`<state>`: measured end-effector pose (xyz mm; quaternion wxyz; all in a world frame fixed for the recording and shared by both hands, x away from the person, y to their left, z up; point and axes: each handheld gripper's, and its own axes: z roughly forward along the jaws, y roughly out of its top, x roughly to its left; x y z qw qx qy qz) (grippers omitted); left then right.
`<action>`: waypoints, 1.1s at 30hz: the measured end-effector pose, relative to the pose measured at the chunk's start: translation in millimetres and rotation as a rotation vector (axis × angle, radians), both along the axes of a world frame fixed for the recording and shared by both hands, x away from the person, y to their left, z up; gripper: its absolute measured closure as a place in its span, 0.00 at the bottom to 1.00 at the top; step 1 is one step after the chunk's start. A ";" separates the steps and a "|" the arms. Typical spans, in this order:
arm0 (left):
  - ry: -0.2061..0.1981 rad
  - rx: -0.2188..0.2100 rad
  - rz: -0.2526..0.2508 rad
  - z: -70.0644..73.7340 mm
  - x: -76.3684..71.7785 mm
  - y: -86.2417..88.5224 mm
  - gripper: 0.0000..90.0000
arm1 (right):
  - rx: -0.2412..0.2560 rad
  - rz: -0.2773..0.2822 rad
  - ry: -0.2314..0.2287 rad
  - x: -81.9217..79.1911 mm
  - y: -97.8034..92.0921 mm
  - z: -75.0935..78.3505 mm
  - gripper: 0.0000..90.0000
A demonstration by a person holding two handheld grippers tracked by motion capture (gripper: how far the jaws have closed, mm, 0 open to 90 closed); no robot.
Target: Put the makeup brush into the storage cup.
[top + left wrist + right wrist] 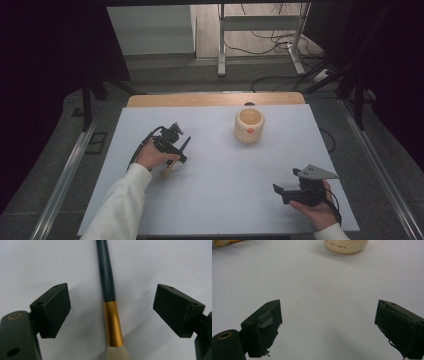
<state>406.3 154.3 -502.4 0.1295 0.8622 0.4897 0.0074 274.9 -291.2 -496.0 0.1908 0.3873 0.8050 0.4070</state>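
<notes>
At the lower right of the high view, the right claw [286, 192] rests on the white table [225, 200] with its jaws spread apart and nothing between them. Toward the left centre of that view, the left claw [111, 312] stands over the brush [108, 285], jaws wide open on either side of it and touching neither side; the brush lies flat on the table, looks light, rigid and smooth along its dark handle, with soft bristles, so the gold ferrule [113, 323] or the handle just above it is the likely firm grip. Farther up, right of centre, the cream cup [249, 125] stands upright, well apart from both claws.
</notes>
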 end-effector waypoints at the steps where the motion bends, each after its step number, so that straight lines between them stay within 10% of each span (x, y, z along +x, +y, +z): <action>1: 0.000 -0.003 0.004 -0.8 0.0 0.1 0.18 | 0.000 0.000 0.000 0.0 0.0 -0.1 0.08; 33: 0.037 0.050 -0.010 -1.9 -0.9 -9.0 0.86 | 0.000 0.000 0.000 0.1 0.2 0.0 0.08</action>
